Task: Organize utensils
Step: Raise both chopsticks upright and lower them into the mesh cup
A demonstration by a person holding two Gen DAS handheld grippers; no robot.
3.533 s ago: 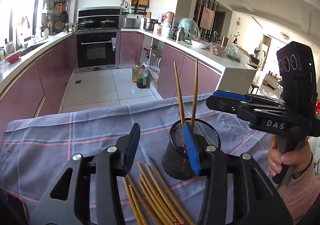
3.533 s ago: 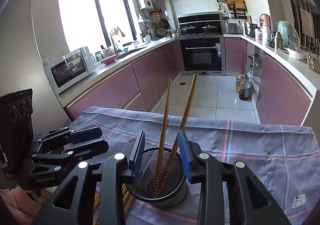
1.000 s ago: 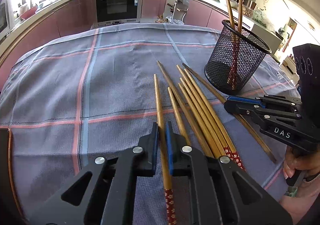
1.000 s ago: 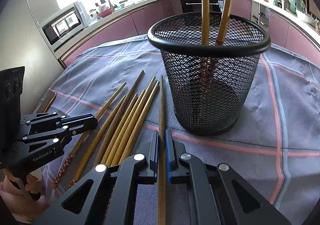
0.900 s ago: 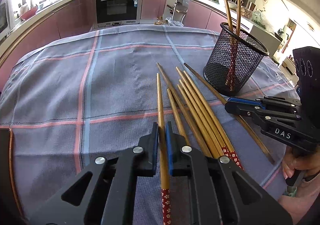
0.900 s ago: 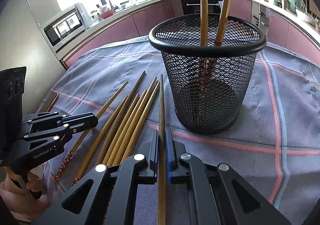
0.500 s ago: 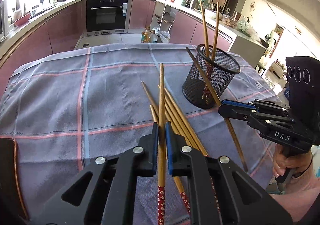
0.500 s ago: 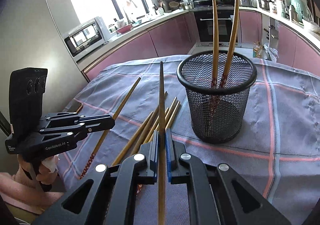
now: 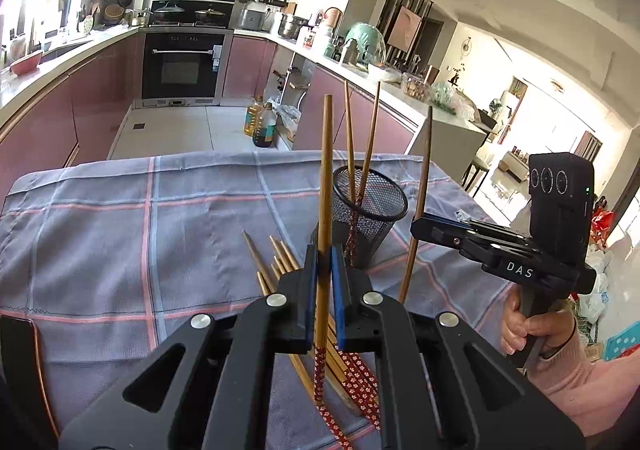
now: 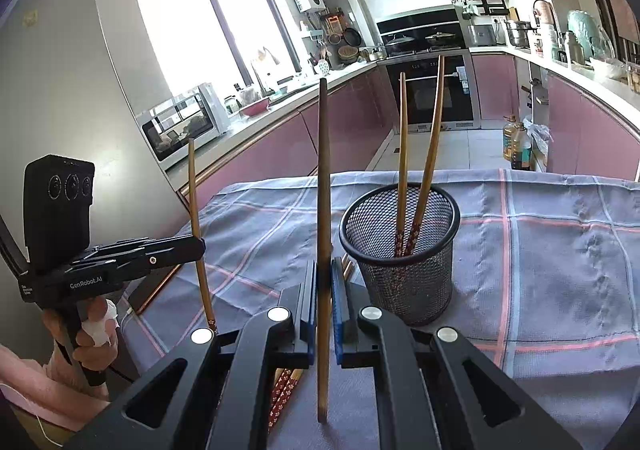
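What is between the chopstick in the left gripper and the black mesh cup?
In the right wrist view, the chopstick held by the right gripper stands between the left gripper's chopstick and the mesh cup.

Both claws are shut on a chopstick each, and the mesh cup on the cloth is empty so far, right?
Not quite. The mesh cup is not empty: the right wrist view shows two chopsticks already standing in it. The rest holds: the left claw is shut on one chopstick and the right claw on another chopstick.
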